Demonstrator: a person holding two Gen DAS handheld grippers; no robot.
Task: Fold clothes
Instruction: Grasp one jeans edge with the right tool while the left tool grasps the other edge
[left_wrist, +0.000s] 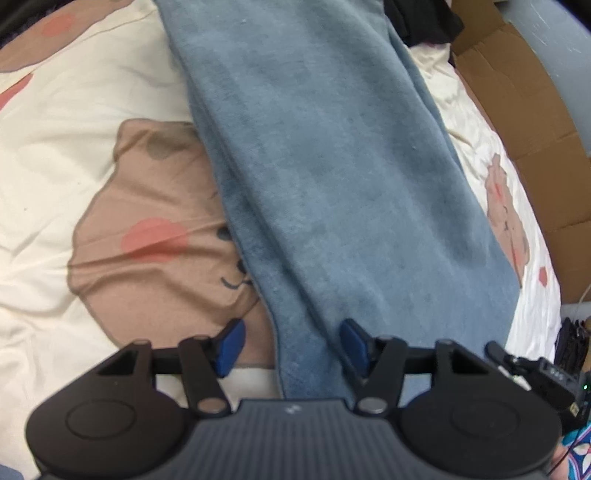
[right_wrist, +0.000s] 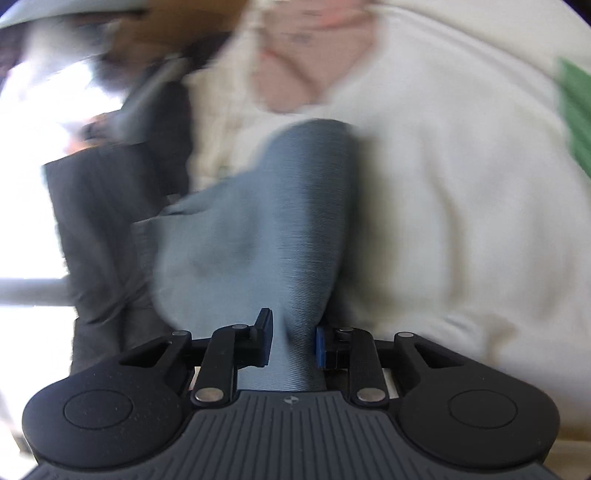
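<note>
1 blue garment (left_wrist: 332, 166), 1 bedsheet (left_wrist: 55, 166), 1 cardboard box (left_wrist: 517, 122)

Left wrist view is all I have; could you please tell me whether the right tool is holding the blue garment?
Observer: Yes, the right tool is closed on a bunched fold of the blue garment.
Operator: Thank you. Is anything else around it that I cannot see?
Observer: Something green shows at the right edge of the right wrist view, against the cream bedding; it is too blurred to identify.
</note>
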